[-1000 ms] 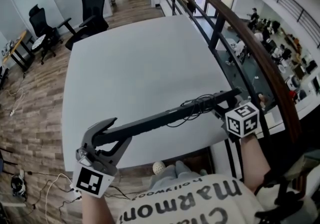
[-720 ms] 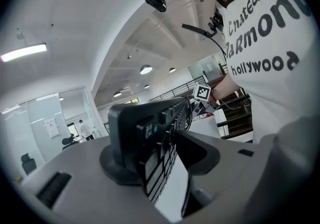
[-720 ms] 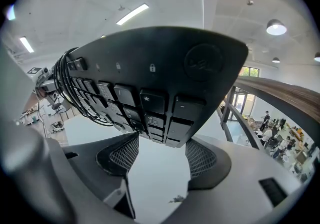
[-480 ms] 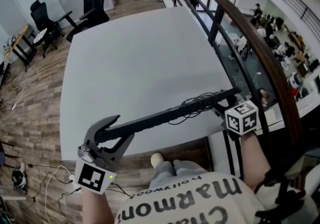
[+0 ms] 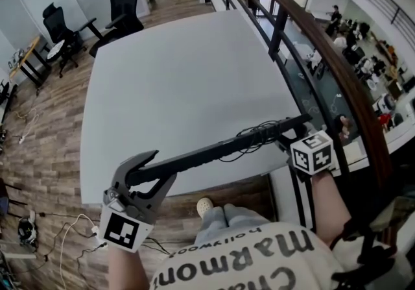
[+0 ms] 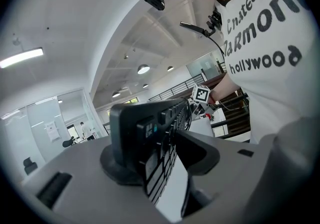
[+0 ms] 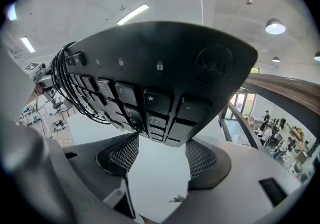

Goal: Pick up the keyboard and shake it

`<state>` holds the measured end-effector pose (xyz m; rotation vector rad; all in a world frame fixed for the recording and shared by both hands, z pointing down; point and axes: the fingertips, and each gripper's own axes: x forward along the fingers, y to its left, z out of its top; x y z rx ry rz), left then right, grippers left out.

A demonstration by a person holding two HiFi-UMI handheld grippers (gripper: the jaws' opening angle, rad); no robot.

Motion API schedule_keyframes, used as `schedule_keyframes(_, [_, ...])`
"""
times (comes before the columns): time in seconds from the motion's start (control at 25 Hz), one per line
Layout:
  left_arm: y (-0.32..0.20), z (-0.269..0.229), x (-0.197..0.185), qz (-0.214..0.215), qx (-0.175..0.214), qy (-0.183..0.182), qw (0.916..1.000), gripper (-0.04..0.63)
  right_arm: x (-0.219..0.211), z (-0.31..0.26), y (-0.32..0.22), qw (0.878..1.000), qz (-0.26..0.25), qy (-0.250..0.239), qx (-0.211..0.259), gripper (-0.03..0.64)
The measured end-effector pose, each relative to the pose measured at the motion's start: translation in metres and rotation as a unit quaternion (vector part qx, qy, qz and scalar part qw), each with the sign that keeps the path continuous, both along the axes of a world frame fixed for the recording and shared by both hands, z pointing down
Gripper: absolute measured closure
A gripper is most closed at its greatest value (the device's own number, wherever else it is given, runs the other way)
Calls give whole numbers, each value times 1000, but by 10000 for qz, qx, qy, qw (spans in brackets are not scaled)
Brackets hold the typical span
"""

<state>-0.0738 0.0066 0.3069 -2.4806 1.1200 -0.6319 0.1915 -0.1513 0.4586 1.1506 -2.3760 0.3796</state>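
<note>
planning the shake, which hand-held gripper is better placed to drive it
Left hand-held gripper, probably: the keyboard sits deep between its jaws, while the right hand-held gripper pinches only the other end's edge, near the bundled cable.

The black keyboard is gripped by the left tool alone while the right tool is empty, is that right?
Not quite. The right tool is not empty: the right gripper view shows its jaws closed on the other end of the keyboard. The left tool does grip its end.

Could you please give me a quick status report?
Both shut: left hand-held gripper, right hand-held gripper, on keyboard ends. Lifted over table edge, cable wrapped round. Nothing obstructing.
</note>
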Motion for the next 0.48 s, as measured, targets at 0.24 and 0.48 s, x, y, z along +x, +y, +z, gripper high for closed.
schedule_keyframes(0.24, [10, 1, 7, 23, 14, 5, 10000, 402, 8, 0, 10, 10000, 13, 14, 20, 322])
schedule_keyframes(0.48, [14, -5, 9, 23, 40, 5, 10000, 402, 9, -5, 13, 10000, 11, 17, 38, 322])
